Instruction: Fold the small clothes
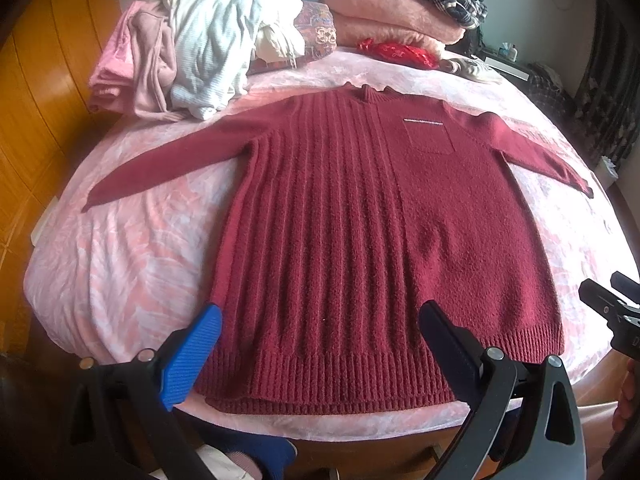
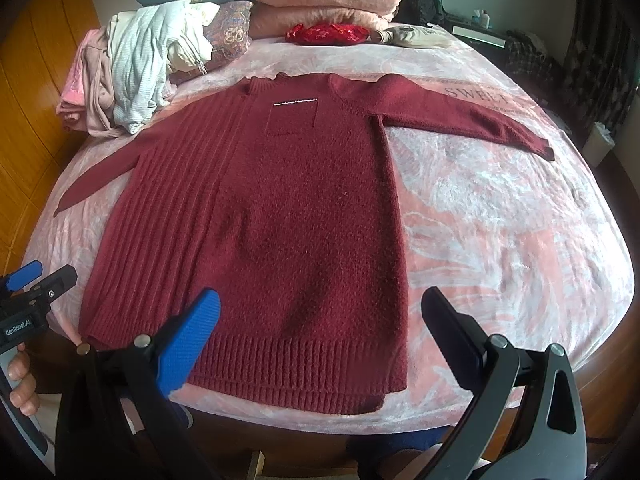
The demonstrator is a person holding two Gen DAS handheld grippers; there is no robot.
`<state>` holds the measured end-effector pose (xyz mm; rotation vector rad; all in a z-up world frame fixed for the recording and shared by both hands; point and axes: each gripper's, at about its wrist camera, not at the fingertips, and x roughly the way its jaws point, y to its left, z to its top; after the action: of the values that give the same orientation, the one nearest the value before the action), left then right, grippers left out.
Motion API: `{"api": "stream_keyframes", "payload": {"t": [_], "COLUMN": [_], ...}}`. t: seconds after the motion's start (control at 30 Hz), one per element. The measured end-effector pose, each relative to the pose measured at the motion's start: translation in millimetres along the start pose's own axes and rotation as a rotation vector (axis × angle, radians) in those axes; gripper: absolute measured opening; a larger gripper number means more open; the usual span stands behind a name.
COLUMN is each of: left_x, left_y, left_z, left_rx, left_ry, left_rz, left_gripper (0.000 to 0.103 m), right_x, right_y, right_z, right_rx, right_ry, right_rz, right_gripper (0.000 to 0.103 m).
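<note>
The red sweater (image 1: 360, 216) lies flat on the bed (image 1: 132, 248), face up, with its little chest pocket (image 1: 430, 136) showing. Nothing is folded yet. Both sleeves are spread out to the sides, and the body has no crease in it. So the folding job looks like it is right at the start, and all the folds are still left to do.

The sweater runs long from near to far. Its collar (image 1: 370, 92) points to the far side of the bed, toward the pillows. Its ribbed bottom edge (image 1: 320, 380) is at the near side, close to the edge of the bed. The left sleeve (image 1: 160, 160) reaches out to the left, and the right sleeve (image 2: 460, 116) reaches out to the right and a bit far.

The left gripper (image 1: 320, 340) hangs over the near bottom edge with its fingers spread wide and nothing in them. The right gripper (image 2: 320, 328) hangs over the near right part of the sweater, also wide and holding nothing.

At the far left sits a pile of loose clothes (image 1: 192, 48). Behind it are pink blankets (image 1: 392, 12) stacked up, and a small red cloth (image 1: 400, 52) lies in front of them.
</note>
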<state>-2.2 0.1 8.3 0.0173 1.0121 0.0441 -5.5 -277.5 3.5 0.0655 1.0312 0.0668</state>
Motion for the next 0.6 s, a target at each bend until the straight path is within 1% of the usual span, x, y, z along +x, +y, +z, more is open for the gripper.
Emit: {"api": "stream_keyframes", "payload": {"t": [0.4,0.6], "left_x": [-1.7,-3.2], "left_y": [1.7,0.1], "left_z": [0.2,0.1], "left_rx": [-0.002,0.005], "left_ry": [-0.007,-0.015], "left_rz": [0.006,0.012], "left_gripper": [0.099,0.099], "right_x": [-1.2,-5.6], "right_y": [1.8,3.8], "right_z": [1.7,2.2], "right_rx": [0.001,-0.009], "right_ry": [-0.008,-0.044], "right_rz": [0.007,-0.005], "right_gripper": [0.100,0.100]}}
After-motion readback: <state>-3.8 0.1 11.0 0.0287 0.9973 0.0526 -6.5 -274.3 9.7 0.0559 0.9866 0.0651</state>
